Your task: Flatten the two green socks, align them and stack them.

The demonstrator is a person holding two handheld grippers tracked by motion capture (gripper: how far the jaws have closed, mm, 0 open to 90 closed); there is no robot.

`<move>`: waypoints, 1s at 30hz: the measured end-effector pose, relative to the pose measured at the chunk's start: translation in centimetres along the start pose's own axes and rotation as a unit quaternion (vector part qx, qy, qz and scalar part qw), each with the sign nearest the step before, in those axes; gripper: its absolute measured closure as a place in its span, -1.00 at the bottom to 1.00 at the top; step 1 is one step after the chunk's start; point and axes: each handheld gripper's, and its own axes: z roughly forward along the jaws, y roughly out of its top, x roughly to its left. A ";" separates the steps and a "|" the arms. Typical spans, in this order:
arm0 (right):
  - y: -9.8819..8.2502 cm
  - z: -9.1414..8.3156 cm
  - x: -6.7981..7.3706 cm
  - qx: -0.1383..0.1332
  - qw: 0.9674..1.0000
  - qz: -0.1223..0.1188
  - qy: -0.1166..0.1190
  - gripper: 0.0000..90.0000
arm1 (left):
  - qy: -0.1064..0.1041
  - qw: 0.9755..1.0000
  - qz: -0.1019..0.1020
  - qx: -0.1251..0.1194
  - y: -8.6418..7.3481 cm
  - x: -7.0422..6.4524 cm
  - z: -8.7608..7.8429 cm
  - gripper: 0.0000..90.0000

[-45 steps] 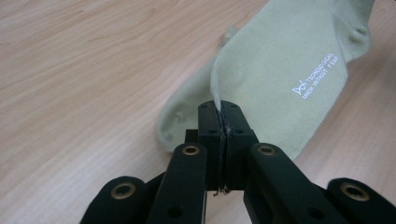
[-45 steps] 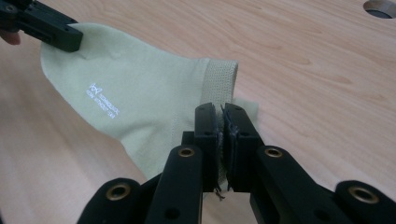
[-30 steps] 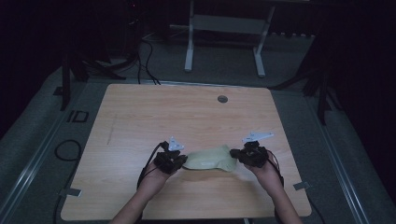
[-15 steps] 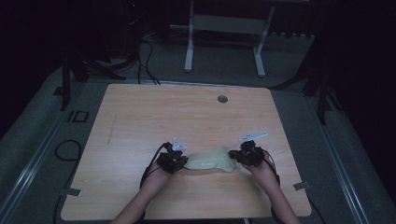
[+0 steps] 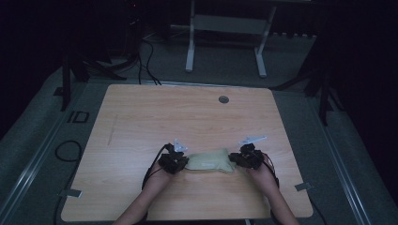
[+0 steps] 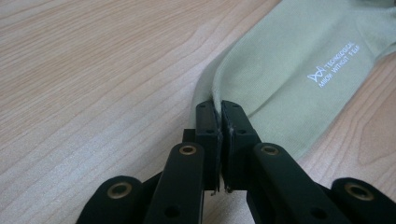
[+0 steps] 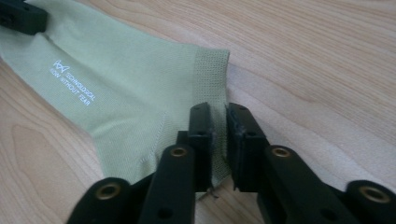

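A pale green sock (image 5: 209,161) with small white lettering lies across the near middle of the wooden table (image 5: 187,112). My left gripper (image 5: 173,161) is at its left end. In the left gripper view the sock (image 6: 289,70) has a raised fold, and the left gripper (image 6: 219,109) is shut tight on it. My right gripper (image 5: 245,158) is at the sock's right end. In the right gripper view the right gripper (image 7: 219,114) straddles the cuff edge of the flat sock (image 7: 130,79), its jaws a narrow gap apart. The left gripper's jaw tip (image 7: 18,16) shows at the far end.
A round grommet (image 5: 223,99) sits near the table's far edge. Beyond the table, a white desk frame (image 5: 225,28) stands on the dark floor, with cables (image 5: 145,56) to the left. Both forearms come in over the near edge.
Both grippers have drawn slightly closer together and nearer the person. The sock now looks shorter and more bunched between them.
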 end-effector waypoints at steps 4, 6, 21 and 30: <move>0.3 -0.4 0.4 0.005 1.000 -0.008 -0.006 0.39 | -0.009 1.000 0.009 -0.011 0.3 -0.2 -1.0 0.27; 0.3 -0.9 0.7 -0.001 1.000 -0.011 0.001 0.34 | -0.004 1.000 0.013 -0.026 0.6 -0.5 -1.8 0.13; 1.4 -1.9 4.1 -0.027 0.998 -0.064 0.007 0.85 | -0.013 0.998 0.041 -0.042 1.3 -3.1 -0.9 0.73; -0.2 -0.1 3.6 0.018 0.997 -0.068 0.006 0.78 | 0.004 0.999 0.027 -0.018 0.5 -1.8 0.8 0.73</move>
